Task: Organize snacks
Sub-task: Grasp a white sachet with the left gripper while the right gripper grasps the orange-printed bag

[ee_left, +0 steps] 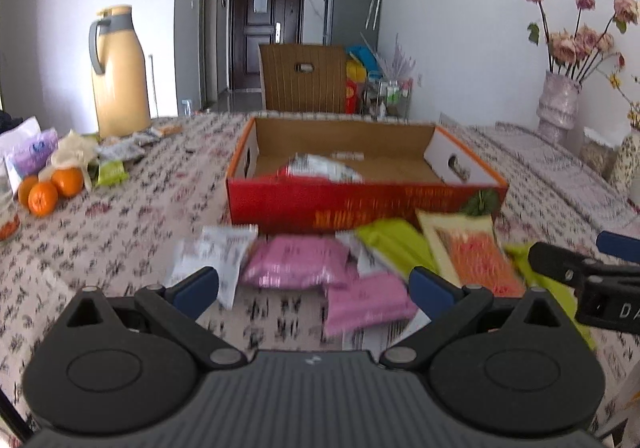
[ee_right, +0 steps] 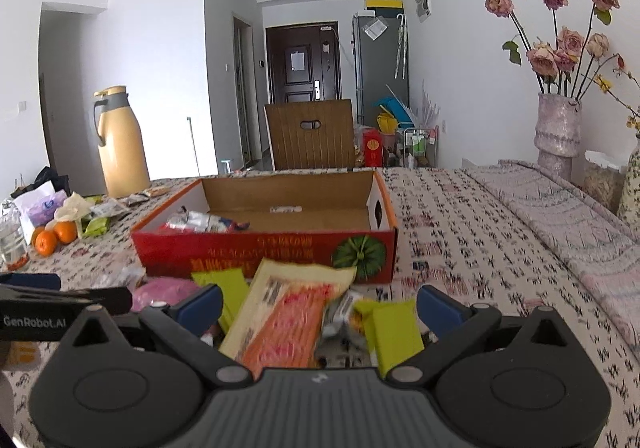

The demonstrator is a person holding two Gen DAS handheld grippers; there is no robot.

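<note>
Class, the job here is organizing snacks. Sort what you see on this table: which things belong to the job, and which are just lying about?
Belong to the job:
red cardboard box, one packet already inside
pink packets
green packets
orange-printed packet
white packet

Lying about:
thermos jug
oranges
vase of dried roses

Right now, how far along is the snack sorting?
Early. Done: one red-and-silver packet lies in the cardboard box. In hand: nothing; the left tool and right tool are both open over the pile. Left: pink packets, green packets, the orange-striped packet and a white packet in front of the box, plus more packets by the oranges.
</note>
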